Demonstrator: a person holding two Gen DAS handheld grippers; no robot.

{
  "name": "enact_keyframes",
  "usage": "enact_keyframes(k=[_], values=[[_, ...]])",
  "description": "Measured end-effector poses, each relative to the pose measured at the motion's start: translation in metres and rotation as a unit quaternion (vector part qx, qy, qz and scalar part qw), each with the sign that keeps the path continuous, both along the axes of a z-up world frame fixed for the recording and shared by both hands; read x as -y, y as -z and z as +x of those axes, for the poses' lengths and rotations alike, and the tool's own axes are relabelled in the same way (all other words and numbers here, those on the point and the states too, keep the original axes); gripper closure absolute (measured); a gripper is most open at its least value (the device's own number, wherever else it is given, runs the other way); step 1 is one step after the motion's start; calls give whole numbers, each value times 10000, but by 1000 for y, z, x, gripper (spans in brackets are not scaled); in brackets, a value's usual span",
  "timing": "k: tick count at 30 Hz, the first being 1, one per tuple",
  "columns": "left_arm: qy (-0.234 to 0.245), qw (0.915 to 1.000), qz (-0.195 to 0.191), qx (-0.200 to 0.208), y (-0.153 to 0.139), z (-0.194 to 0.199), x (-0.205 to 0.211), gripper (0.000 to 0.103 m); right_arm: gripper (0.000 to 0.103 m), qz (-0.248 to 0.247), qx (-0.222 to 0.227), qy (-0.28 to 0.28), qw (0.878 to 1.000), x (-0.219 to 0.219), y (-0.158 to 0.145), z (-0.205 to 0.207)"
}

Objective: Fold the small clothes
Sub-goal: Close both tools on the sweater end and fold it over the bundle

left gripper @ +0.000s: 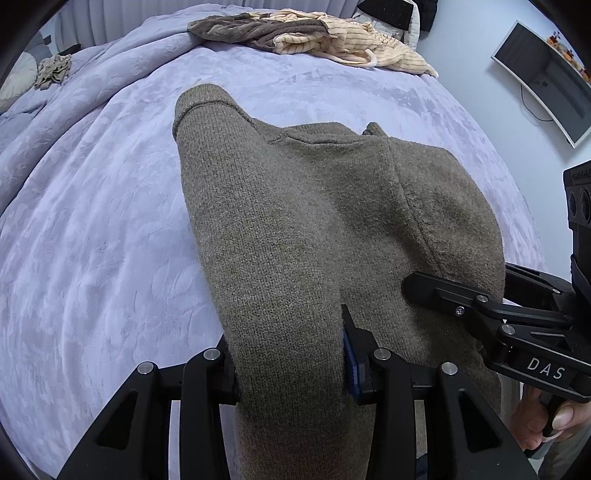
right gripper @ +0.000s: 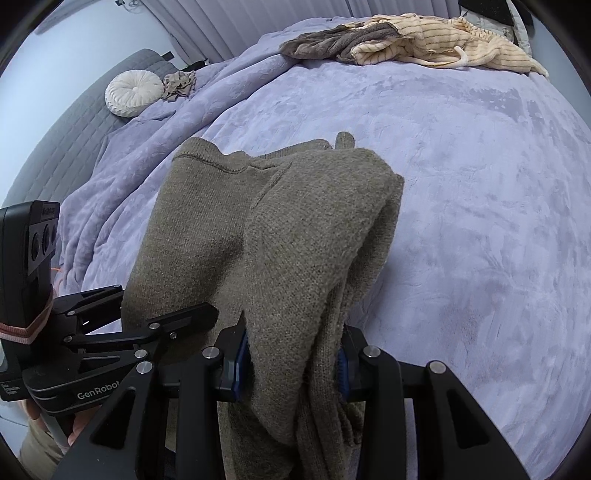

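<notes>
An olive-brown knitted garment (left gripper: pixel 295 206) lies stretched over the lilac bedspread (left gripper: pixel 92 221), its far end resting on the bed. My left gripper (left gripper: pixel 291 365) is shut on the garment's near left part, the knit bunched between its pads. In the right wrist view the same knitted garment (right gripper: pixel 266 221) folds over in thick layers, and my right gripper (right gripper: pixel 291 365) is shut on that near right part. Each gripper shows in the other's view: the right gripper (left gripper: pixel 454 295) at the right, the left gripper (right gripper: pixel 166 321) at the left. Both grips hide the near hem.
A heap of clothes, a brown towel-like piece (left gripper: pixel 255 29) and a cream striped one (left gripper: pixel 354 40), lies at the bed's far edge. A small crumpled beige cloth (right gripper: pixel 179 85) and a round white cushion (right gripper: pixel 133 92) sit far left. A monitor (left gripper: pixel 543 81) hangs on the right wall.
</notes>
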State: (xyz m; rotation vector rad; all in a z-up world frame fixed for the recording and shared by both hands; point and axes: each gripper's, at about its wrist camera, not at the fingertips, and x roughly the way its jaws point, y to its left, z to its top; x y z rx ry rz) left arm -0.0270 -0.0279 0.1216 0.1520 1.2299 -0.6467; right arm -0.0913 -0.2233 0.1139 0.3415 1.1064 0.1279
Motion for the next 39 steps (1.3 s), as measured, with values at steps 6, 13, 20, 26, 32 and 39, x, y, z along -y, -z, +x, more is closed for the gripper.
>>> enact_keyframes(k=[6,13,20,26,32,39], values=[[-17,10000,22,-27,4,-10,-10,61,63,-18,-40,-77,10000,-11,3,-10],[-10,9999,95,-33,9,-18,-17,61,63,-56,-63,-149,9999,-22,6,-18],[7,9999,135,-68,14,-23,-19,61,63,-93,-102,-187,9997,-30,10,-24],[18,9998,159,-71,16,-25,-20,61,63,-68,-129,-193,9997,-32,13,-24],[-15,9997,142,-180,27,-22,-22,61,63,46,-182,-172,9997,-29,25,-22],[3,9998,133,-175,36,-23,-24,59,63,271,-263,-115,9992,-19,42,-23]])
